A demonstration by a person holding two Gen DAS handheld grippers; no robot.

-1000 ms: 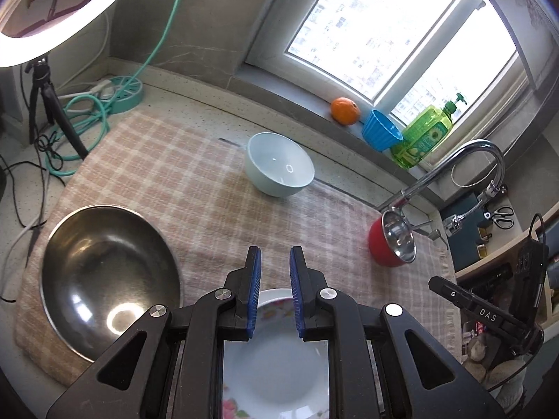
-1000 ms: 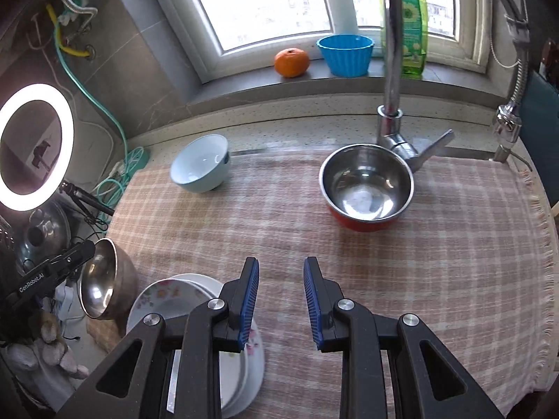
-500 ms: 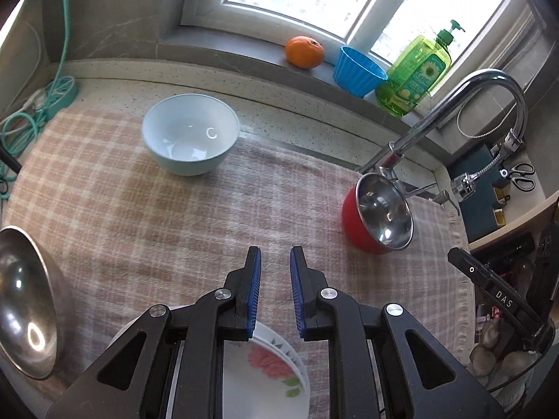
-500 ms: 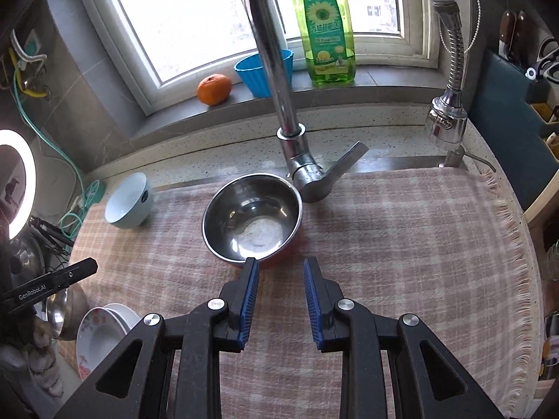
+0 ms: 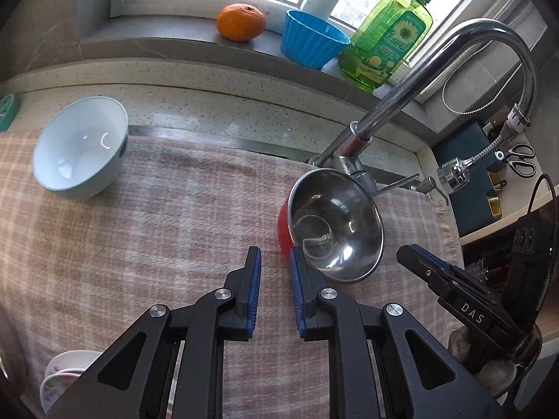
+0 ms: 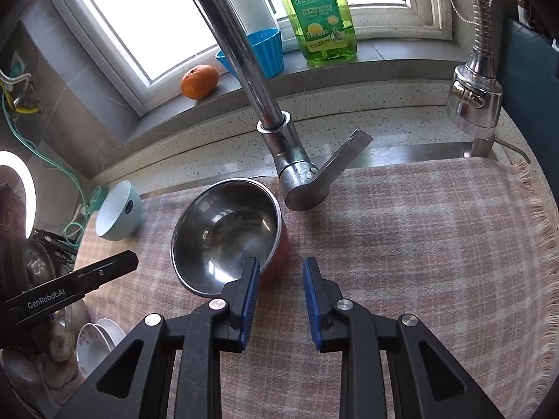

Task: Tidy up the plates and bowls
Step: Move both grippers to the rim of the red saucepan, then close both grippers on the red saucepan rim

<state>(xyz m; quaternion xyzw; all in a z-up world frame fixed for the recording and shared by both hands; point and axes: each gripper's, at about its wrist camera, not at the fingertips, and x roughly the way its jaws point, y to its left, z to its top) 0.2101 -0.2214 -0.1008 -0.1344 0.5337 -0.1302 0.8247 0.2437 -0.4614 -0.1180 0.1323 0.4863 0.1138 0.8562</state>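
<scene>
A red bowl with a steel inside [image 5: 335, 234] [image 6: 227, 234] stands on the checked cloth below the tap. My right gripper [image 6: 279, 272] is open and empty, its left finger over the bowl's near right rim. My left gripper [image 5: 274, 262] is open and empty, just left of the same bowl. A pale blue bowl [image 5: 80, 146] [image 6: 117, 214] stands at the cloth's far left. A stack of floral white plates [image 5: 66, 380] [image 6: 96, 345] lies at the near left edge.
A chrome tap [image 6: 265, 111] with a lever rises just behind the red bowl. A pull-out spray head [image 6: 475, 97] hangs at the right. An orange [image 5: 241, 22], a blue cup [image 5: 311, 40] and a green soap bottle [image 5: 387, 38] stand on the windowsill.
Both grippers have moved right and closer to the red bowl. The plates and the big steel bowl have slid out toward the left edge of the views.
</scene>
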